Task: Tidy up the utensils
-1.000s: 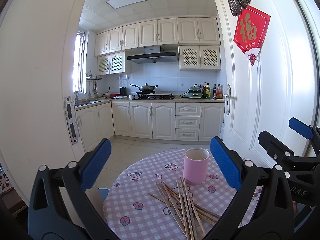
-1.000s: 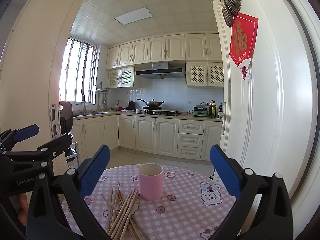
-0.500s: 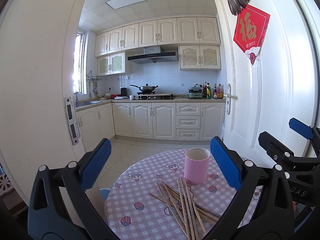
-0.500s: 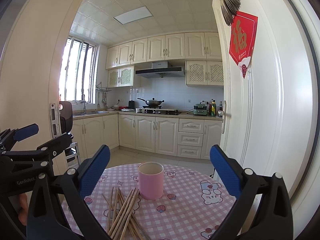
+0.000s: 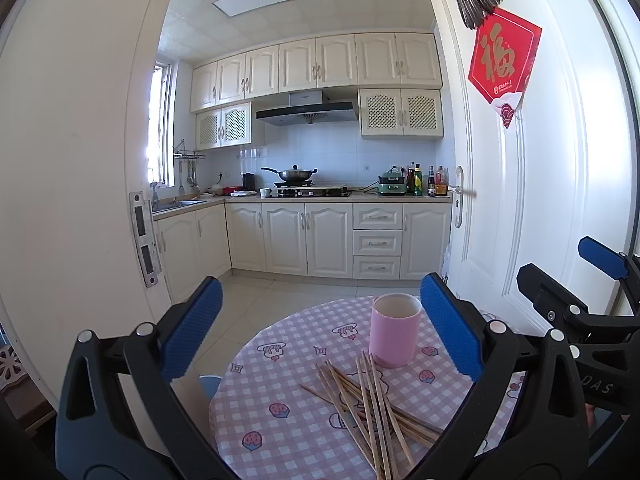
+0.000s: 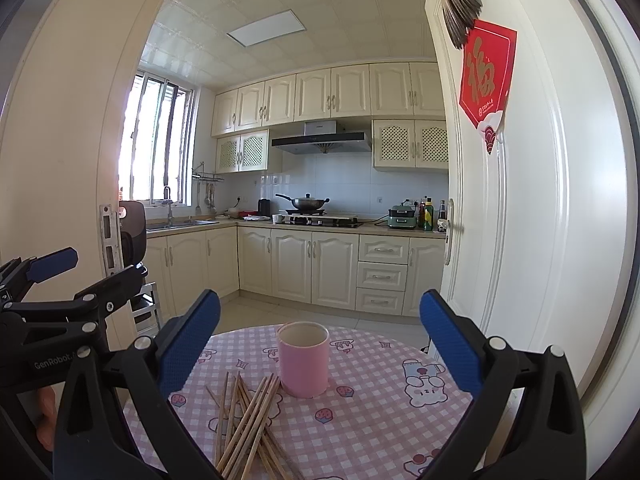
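Note:
A pink cup (image 5: 394,330) (image 6: 303,359) stands upright and looks hollow on a round table with a pink checked cloth (image 5: 280,420) (image 6: 380,420). Just in front of the cup lies a loose pile of wooden chopsticks (image 5: 370,402) (image 6: 244,416). My left gripper (image 5: 320,332) is open, held above the near side of the table, with nothing between its blue pads. My right gripper (image 6: 320,338) is open too, hovering over the table with the cup seen between its fingers. Each gripper shows at the edge of the other's view.
A white door (image 5: 520,200) with a red paper decoration (image 5: 502,64) stands open close to the table's right side. A door frame (image 5: 80,160) is on the left. Behind the table are tiled floor (image 5: 280,292) and kitchen cabinets (image 5: 320,236).
Both views have barely shifted; the cup and chopsticks lie as before and both grippers stay open.

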Demonstrator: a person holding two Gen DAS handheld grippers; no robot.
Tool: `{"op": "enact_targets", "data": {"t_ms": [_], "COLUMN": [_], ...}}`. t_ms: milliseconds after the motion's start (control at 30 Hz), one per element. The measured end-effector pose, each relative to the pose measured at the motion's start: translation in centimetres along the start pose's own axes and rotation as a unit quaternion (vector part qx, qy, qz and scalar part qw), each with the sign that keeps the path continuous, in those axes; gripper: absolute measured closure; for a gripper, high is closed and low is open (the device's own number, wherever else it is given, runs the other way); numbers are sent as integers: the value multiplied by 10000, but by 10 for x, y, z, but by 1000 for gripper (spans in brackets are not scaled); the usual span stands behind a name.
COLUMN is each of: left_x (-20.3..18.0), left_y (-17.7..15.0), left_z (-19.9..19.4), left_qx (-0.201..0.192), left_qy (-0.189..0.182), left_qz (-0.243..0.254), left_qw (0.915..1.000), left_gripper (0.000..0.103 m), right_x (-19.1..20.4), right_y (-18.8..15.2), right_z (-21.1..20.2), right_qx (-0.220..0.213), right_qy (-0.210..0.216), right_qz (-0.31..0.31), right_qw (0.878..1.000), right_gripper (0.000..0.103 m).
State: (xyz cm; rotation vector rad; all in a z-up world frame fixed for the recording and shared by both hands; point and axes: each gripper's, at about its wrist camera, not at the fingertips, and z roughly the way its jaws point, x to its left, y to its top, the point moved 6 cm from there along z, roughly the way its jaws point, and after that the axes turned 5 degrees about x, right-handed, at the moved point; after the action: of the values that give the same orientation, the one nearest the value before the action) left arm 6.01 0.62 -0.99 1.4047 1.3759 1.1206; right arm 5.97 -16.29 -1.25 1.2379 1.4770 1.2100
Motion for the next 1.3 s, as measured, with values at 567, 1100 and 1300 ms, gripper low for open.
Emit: {"op": "enact_targets", "data": {"t_ms": [567,1100,1300], "left_x": [0,-2,1], "left_y": [-4,-16,-38], "left_z": [5,34,70], "left_qx": [52,343,962], "left_qy": [35,42,-180], "left_qz": [14,56,-24], "left_qw": [10000,9994,9952], "left_gripper": [6,6,6], "right_x": [0,-5,-5], "right_y": [1,-15,-37], "right_z": [4,37,65], "right_qx": [110,545,982], "right_qy": [71,290,389], "right_qz": [36,197,217], "right_qw": [9999,9979,9942], "right_gripper": [7,7,7]}}
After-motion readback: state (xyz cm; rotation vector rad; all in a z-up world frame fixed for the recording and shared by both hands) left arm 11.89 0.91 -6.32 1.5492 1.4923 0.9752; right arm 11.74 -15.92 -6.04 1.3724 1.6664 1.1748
